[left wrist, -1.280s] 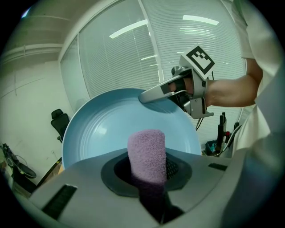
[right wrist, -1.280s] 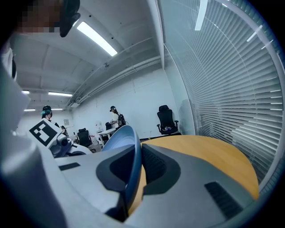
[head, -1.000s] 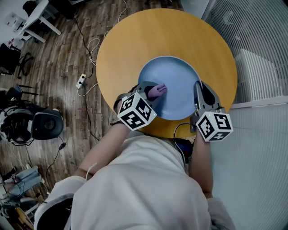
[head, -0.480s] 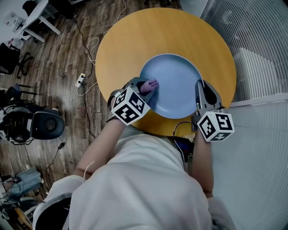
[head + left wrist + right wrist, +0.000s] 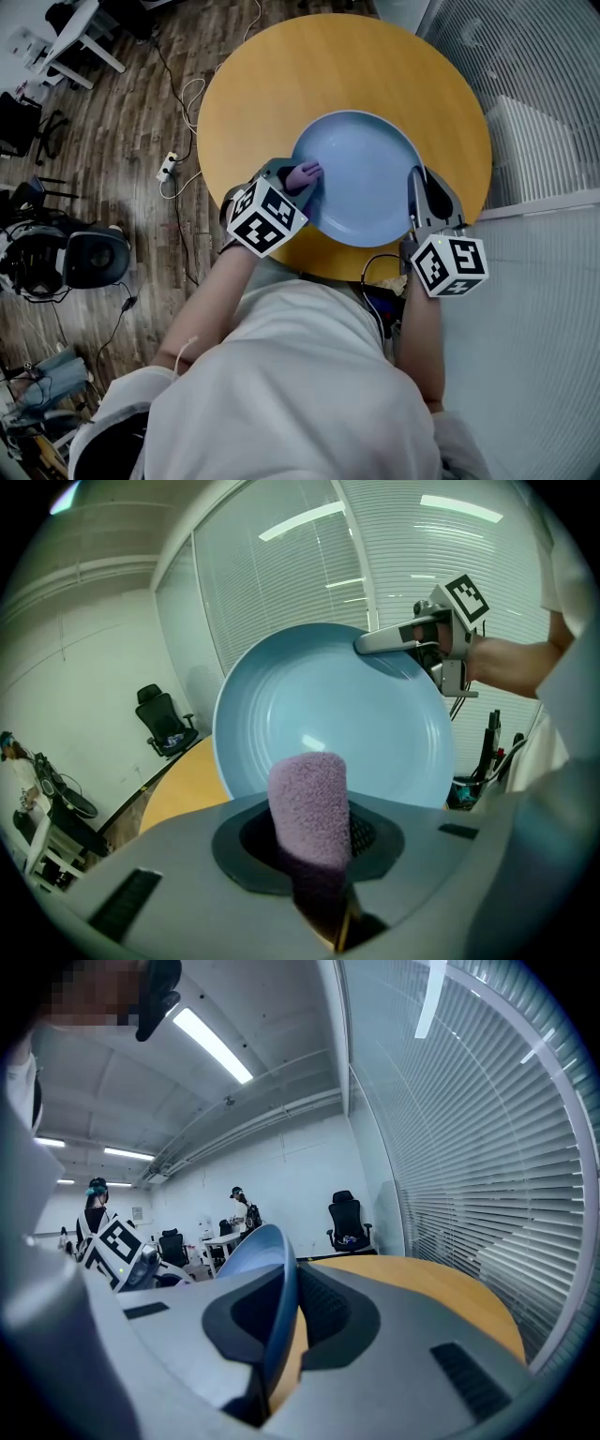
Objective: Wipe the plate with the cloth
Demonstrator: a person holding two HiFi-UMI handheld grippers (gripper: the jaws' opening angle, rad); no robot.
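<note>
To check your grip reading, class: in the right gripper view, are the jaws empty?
No, the right gripper is shut on the rim of the blue plate.

Round blue plate (image 5: 366,183), lilac cloth (image 5: 305,173) (rolled) at its left rim.

No legible txt, nos., brands or signs are seen. Only b/w square marker patterns, w/o letters, are borne on the cubes of the left gripper (image 5: 303,177) and right gripper (image 5: 419,184).
</note>
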